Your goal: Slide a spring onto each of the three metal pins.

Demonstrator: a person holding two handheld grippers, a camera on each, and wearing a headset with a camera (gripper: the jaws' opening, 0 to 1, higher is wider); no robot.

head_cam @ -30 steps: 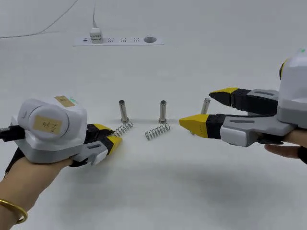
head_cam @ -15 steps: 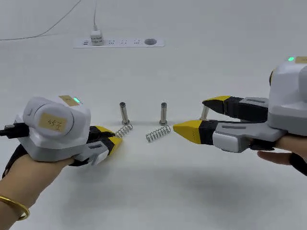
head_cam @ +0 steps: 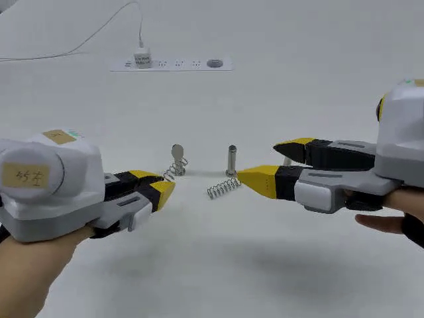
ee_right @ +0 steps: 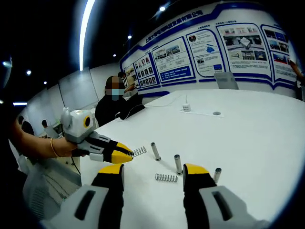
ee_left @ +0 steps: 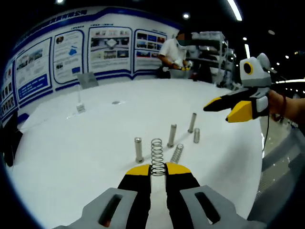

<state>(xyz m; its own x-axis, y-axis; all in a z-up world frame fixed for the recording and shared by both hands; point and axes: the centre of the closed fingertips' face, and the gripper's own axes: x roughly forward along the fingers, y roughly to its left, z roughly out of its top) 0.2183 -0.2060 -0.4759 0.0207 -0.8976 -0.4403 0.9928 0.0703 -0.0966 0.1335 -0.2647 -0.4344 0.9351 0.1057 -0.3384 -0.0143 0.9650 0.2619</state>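
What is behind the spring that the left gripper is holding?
In the head view, the leftmost pin stands right behind the spring in the left gripper; the coils cover its lower part.

Loads of bare table on the near side of the pin row, and behind it right up to the power strip. Tight spots though: the left pin has the held spring right against it, with the left gripper close by. A loose spring lies just in front of the middle pin. The right gripper, jaws apart, crowds the right pin.
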